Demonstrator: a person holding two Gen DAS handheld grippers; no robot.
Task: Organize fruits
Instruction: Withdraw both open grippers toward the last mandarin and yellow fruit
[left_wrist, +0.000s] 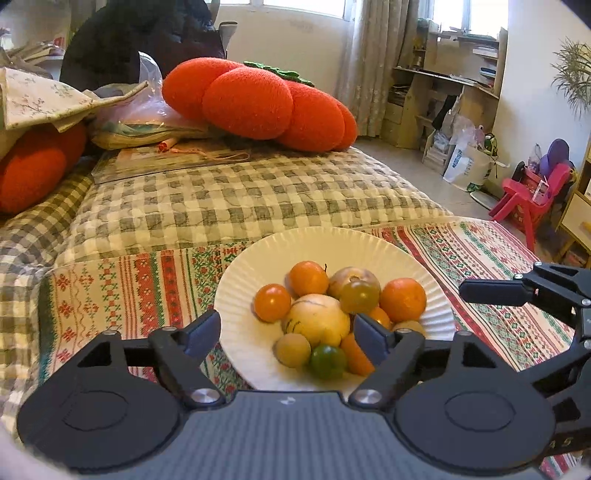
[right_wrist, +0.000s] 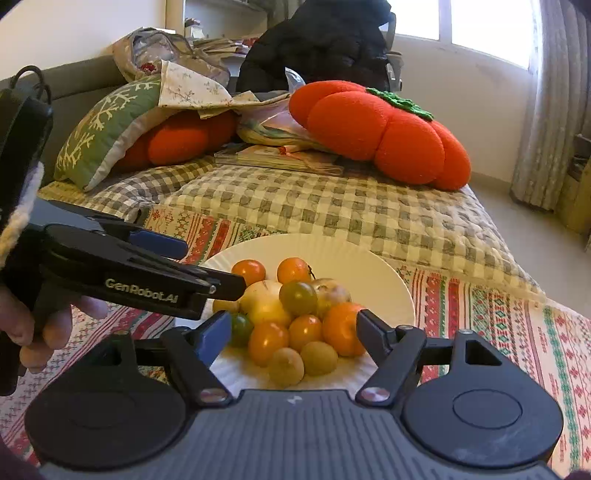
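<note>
Heaped on a white paper plate (left_wrist: 255, 258), itself set on a patterned cloth. At the heap's middle, a large pale yellow fruit (left_wrist: 317, 319); far of it, an orange fruit (left_wrist: 308, 277) and a pale reddish-beige one (left_wrist: 351, 275), with an olive-green round (left_wrist: 359, 296) against it. Far right, a bigger orange (left_wrist: 403, 299); left, an orange tomato-like round (left_wrist: 272, 302). Nearest, a tan ball (left_wrist: 293, 350) and a small green fruit (left_wrist: 328, 362), touching.
</note>
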